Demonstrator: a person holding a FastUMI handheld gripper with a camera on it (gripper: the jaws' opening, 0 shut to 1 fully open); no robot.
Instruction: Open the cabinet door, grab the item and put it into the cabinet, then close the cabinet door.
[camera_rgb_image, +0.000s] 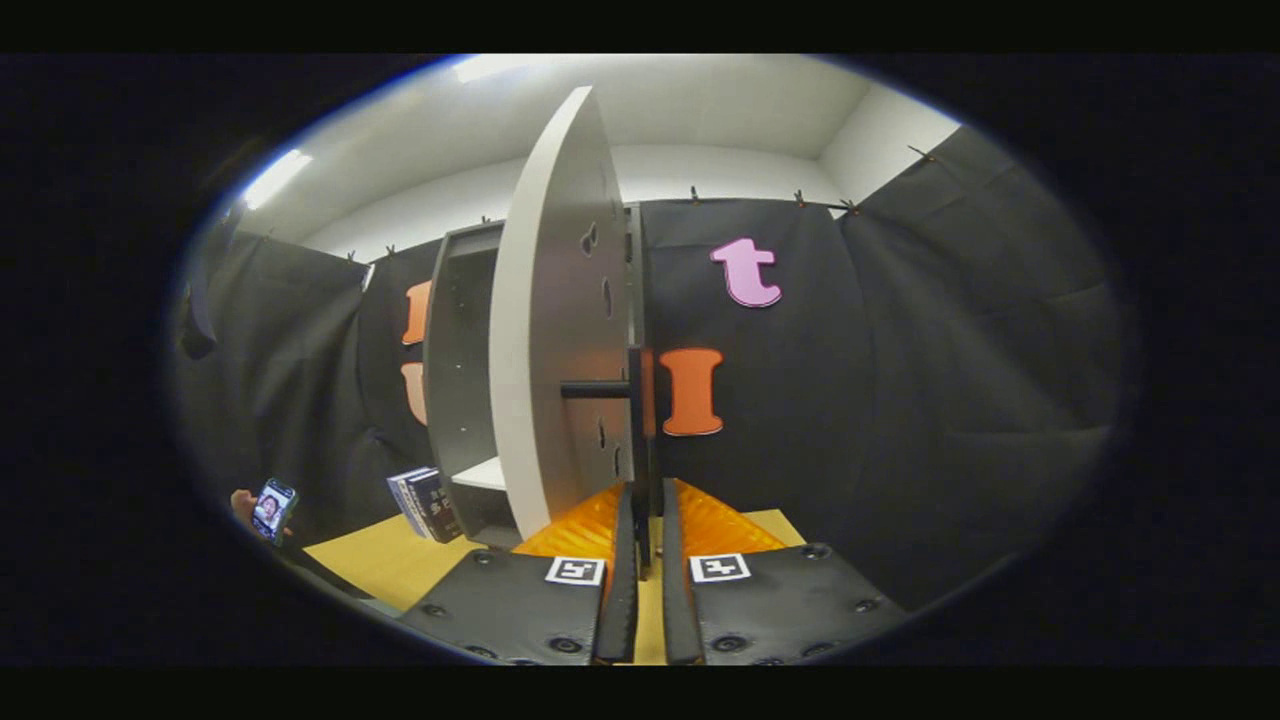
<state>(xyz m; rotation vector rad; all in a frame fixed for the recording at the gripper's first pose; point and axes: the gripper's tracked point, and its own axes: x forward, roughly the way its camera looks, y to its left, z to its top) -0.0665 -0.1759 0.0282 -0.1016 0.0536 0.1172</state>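
Note:
The white cabinet door (560, 330) stands swung open, and I see it nearly edge-on just ahead of the fingers. Its black bar handle (636, 400) runs upright along the door's edge, joined to the door by a short stud. My gripper (646, 500) is shut on the lower part of this handle, one finger on each side. The dark cabinet (455, 330) is left of the door, its inside open to view with a white shelf (480, 472) low down. A book (425, 503) stands on the yellow table (380, 560) beside the cabinet's left foot.
A hand holding a phone (272, 505) is at the table's far left edge. Black cloth walls close in the booth behind and to the right of the door.

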